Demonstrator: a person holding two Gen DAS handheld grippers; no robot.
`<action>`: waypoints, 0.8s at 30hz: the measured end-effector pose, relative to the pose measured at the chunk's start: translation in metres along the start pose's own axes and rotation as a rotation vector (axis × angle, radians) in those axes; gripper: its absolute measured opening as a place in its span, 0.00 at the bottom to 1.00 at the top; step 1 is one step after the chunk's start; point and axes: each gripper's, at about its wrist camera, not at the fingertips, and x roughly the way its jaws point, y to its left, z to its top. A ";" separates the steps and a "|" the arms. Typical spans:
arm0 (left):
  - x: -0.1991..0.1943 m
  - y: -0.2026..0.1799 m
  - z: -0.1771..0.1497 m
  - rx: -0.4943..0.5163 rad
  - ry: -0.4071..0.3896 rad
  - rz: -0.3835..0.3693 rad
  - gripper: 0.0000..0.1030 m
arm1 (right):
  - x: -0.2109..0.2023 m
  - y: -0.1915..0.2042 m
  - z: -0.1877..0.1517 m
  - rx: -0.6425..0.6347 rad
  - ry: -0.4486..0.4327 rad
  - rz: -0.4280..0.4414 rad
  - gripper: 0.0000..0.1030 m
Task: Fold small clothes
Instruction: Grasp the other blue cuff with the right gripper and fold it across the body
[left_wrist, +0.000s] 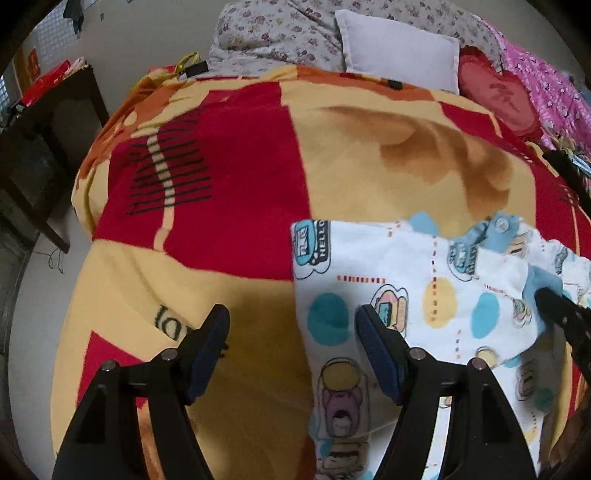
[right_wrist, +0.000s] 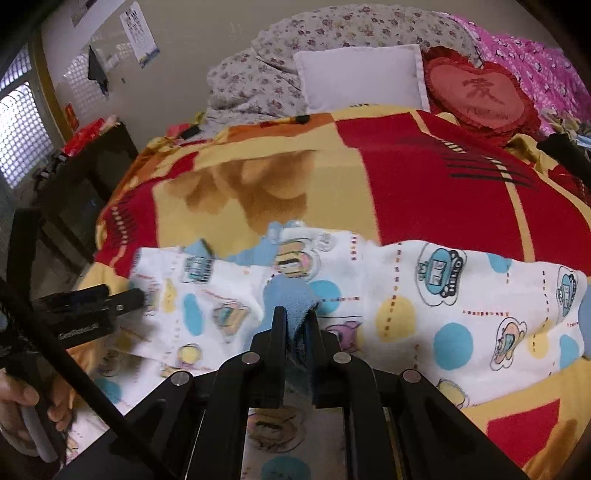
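A small white baby garment (left_wrist: 406, 280) with cartoon prints, blue and yellow dots and blue trim lies on the bed blanket (left_wrist: 229, 192). It also shows in the right wrist view (right_wrist: 424, 295). My left gripper (left_wrist: 291, 325) is open over the garment's left edge, its right finger above the cloth. My right gripper (right_wrist: 297, 314) is shut on a blue trimmed edge (right_wrist: 291, 295) of the garment and holds it slightly lifted. Its tip shows at the right edge of the left wrist view (left_wrist: 554, 302). The left gripper shows at the left of the right wrist view (right_wrist: 122, 299).
A red, yellow and orange blanket covers the bed. A white pillow (right_wrist: 362, 77), a red heart cushion (right_wrist: 480, 92), a floral quilt (left_wrist: 280, 33) and pink bedding (right_wrist: 535, 59) lie at the head. A dark side table (left_wrist: 48, 147) stands left of the bed.
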 end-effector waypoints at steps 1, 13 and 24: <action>0.002 0.002 -0.002 -0.007 0.000 -0.008 0.69 | 0.004 -0.003 0.000 0.006 0.006 -0.018 0.10; -0.038 0.003 -0.015 -0.024 -0.081 -0.034 0.71 | -0.010 -0.012 -0.008 0.024 -0.003 -0.014 0.15; -0.018 -0.009 -0.037 0.005 -0.022 -0.015 0.71 | 0.017 0.023 -0.024 -0.088 0.087 -0.009 0.15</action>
